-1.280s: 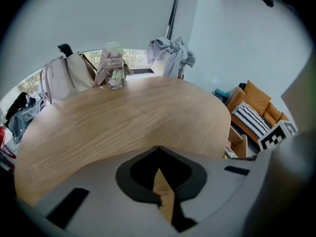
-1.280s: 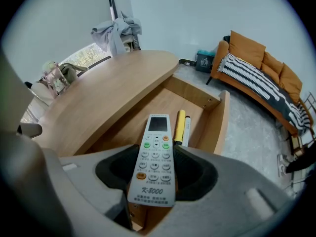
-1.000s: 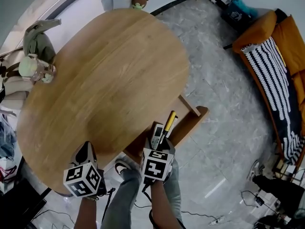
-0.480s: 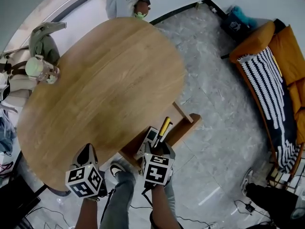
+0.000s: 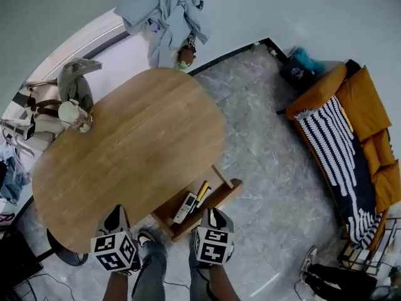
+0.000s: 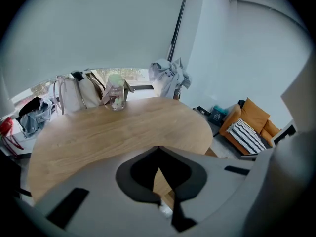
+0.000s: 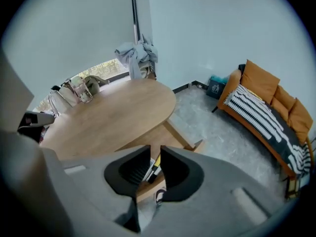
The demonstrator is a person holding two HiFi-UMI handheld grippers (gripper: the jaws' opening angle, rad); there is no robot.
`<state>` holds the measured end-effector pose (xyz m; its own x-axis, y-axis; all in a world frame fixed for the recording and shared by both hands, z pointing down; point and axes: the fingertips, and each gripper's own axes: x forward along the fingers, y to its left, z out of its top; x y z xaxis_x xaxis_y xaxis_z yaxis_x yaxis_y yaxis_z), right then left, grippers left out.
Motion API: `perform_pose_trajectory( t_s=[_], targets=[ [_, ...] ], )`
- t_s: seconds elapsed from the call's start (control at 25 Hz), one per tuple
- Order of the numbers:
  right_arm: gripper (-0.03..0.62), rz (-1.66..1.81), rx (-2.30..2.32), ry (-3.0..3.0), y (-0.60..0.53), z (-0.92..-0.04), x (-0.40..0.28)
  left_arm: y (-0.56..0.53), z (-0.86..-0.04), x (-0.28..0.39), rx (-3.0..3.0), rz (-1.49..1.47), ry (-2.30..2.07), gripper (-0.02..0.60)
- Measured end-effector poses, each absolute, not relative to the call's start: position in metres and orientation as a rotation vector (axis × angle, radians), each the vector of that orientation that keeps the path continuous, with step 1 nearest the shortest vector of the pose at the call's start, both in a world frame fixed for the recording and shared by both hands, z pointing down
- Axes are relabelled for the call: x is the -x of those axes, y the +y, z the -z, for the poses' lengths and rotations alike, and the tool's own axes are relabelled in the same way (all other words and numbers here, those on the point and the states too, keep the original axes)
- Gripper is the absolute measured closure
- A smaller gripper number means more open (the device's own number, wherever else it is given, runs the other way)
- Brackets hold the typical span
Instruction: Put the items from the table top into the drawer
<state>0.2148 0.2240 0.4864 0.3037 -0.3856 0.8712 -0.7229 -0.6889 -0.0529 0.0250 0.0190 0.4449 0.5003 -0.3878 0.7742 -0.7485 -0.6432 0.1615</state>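
A white remote (image 5: 186,207) and a yellow-and-black marker (image 5: 202,194) lie side by side in the open wooden drawer (image 5: 229,186) under the table's near edge. My right gripper (image 5: 213,216) hangs just in front of the drawer, apart from both items. Its jaws are closing with a narrow gap and nothing between them. In the right gripper view (image 7: 155,150) the marker (image 7: 156,163) shows through that gap. My left gripper (image 5: 116,217) is over the table's near rim. Its tips meet in the left gripper view (image 6: 158,148), and it holds nothing.
The oval wooden table (image 5: 125,149) carries only a glass jar with a plant (image 5: 78,119) at its far left. Chairs with bags (image 5: 37,105) stand behind it, and clothes (image 5: 166,11) hang at the back. An orange sofa (image 5: 338,143) is on the right. My legs and a shoe (image 5: 144,238) are below the drawer.
Both grippers have lifted and drawn back towards me. The remote and marker, earlier at the right gripper's tips, now lie apart from it in the drawer. The view has widened.
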Motion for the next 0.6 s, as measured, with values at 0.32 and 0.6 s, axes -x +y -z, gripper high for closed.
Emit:
perform_pose_trajectory(
  t_s=[0.32,0.6],
  targets=[
    [0.588,-1.147,-2.258,-1.052,0.251,-0.373,-0.269,0.02,-0.351,-0.057,-2.385,-0.925,-0.908,0.589],
    [0.588,-1.078,-2.339,-1.194,0.273,-0.283,-0.282,0.036,-0.264,-0.076,-2.521,-0.855,-0.83,0.589]
  ],
)
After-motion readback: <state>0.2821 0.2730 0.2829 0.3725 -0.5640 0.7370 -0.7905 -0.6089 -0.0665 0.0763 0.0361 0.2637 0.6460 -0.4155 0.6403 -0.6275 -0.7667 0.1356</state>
